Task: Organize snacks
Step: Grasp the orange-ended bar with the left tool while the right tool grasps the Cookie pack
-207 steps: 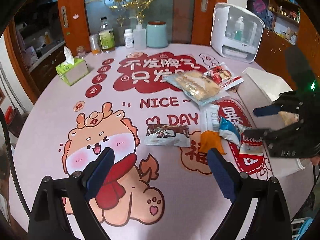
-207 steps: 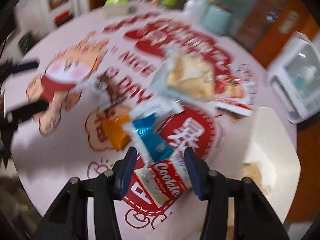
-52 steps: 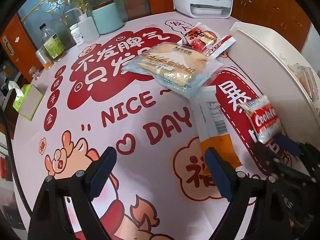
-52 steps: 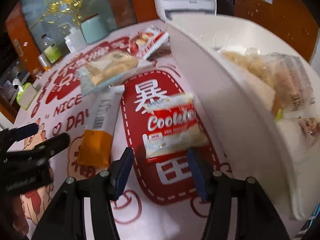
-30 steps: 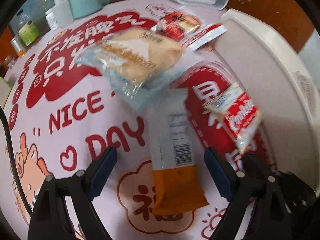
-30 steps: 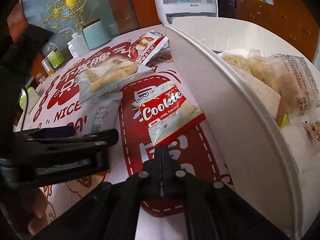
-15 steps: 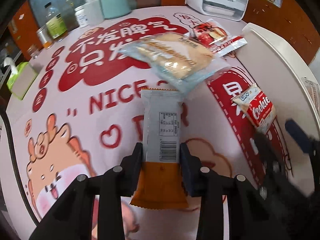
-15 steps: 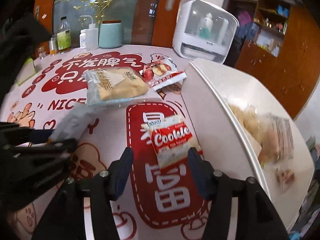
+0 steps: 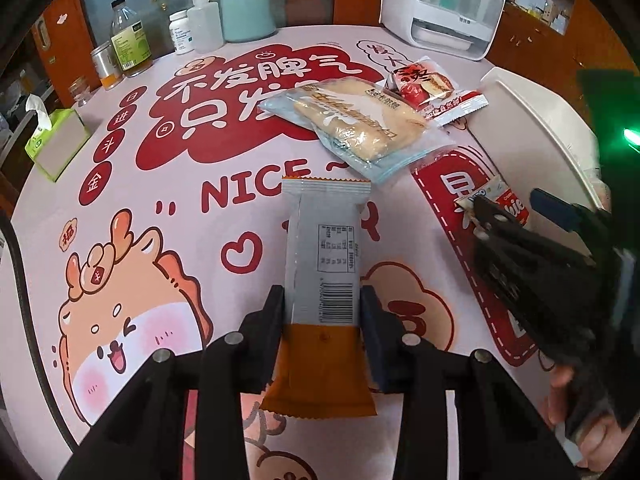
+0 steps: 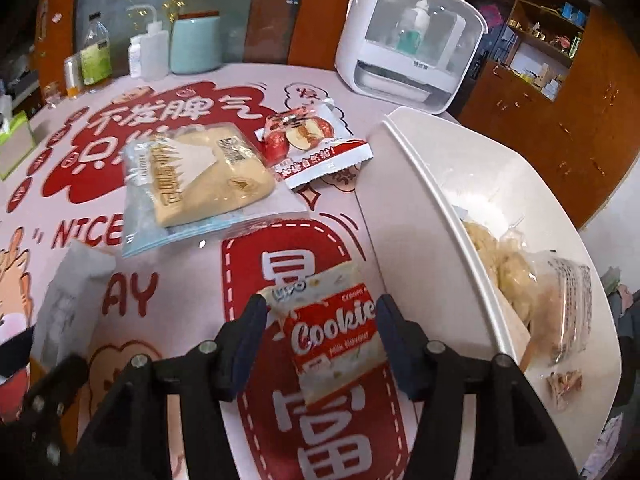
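My left gripper (image 9: 322, 308) is shut on a grey-and-orange snack bar packet (image 9: 324, 248). The pads pinch its sides near the barcode, and its far end sticks out toward the bread packet (image 9: 356, 120). My right gripper (image 10: 320, 320) is open. A red-and-white cookie packet (image 10: 336, 332) lies between its fingers on the tablecloth, next to the white bin (image 10: 420, 184). In the left wrist view the right gripper (image 9: 506, 200) sits at the right with the cookie packet (image 9: 516, 208) at its tips. A red apple-picture packet (image 10: 312, 144) lies behind the bread packet (image 10: 196, 176).
The white bin (image 9: 532, 128) holds several bagged snacks (image 10: 552, 300). At the table's far edge are bottles, a teal canister (image 9: 246, 12) and a white appliance (image 9: 444, 4). A green tissue box (image 9: 56, 140) is at the left. A hand (image 9: 592, 440) holds the right gripper.
The left gripper closed on the grey-and-orange packet and raised it off the cloth. The right gripper went from shut to open and moved forward, so the cookie packet now lies between its fingers.
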Tool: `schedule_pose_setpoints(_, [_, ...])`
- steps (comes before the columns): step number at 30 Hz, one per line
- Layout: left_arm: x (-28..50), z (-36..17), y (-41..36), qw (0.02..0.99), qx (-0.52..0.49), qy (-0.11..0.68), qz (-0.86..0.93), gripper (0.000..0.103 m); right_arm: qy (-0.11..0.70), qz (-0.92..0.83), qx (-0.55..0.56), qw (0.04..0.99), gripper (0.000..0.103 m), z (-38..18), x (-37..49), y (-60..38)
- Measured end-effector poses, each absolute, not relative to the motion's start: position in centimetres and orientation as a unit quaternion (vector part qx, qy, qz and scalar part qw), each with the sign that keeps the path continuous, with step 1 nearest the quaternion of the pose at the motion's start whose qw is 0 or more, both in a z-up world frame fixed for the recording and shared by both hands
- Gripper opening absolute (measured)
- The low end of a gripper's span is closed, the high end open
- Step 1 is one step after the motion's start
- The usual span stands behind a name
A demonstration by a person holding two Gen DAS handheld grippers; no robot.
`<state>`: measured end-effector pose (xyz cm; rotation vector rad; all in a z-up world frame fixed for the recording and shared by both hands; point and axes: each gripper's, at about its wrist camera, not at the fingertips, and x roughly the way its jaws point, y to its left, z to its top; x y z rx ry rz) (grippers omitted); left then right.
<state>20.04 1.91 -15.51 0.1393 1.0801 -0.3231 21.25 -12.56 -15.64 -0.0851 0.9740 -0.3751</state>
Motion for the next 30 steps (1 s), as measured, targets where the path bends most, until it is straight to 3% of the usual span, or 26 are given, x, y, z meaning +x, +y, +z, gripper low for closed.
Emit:
schedule_pose_setpoints(4, [20.0,-15.4,2.2,0.845,0.063,0.509,-0.150,0.036,0.517,-0.187,-0.026,0.835,0.056,-17.1,23.1,-13.3])
schedule_pose_setpoints(16, [19.8,-15.6,3.3,0.841,0.050,0.517,-0.153,0.038,0.537,-0.183,0.006,0.824,0.057,-17.2,23.6,-13.5])
schedule_pose_setpoints(20, [19.7,-15.5,3.3,0.841,0.047,0.517,-0.155,0.038,0.515,-0.177,-0.016,0.839,0.038,-17.1,22.9,-13.5])
schedule_pose_setpoints(23, [19.4,-15.5,3.6,0.841,0.045,0.517,-0.155,0.038,0.495,-0.155,-0.021,0.854,0.012,-16.4,22.1,-13.5])
schedule_pose_setpoints(30, [18.4,-14.3,3.8,0.846,0.047,0.509,-0.155,0.038,0.479,-0.114,0.013,0.870,0.004,-14.7,20.3,-14.2])
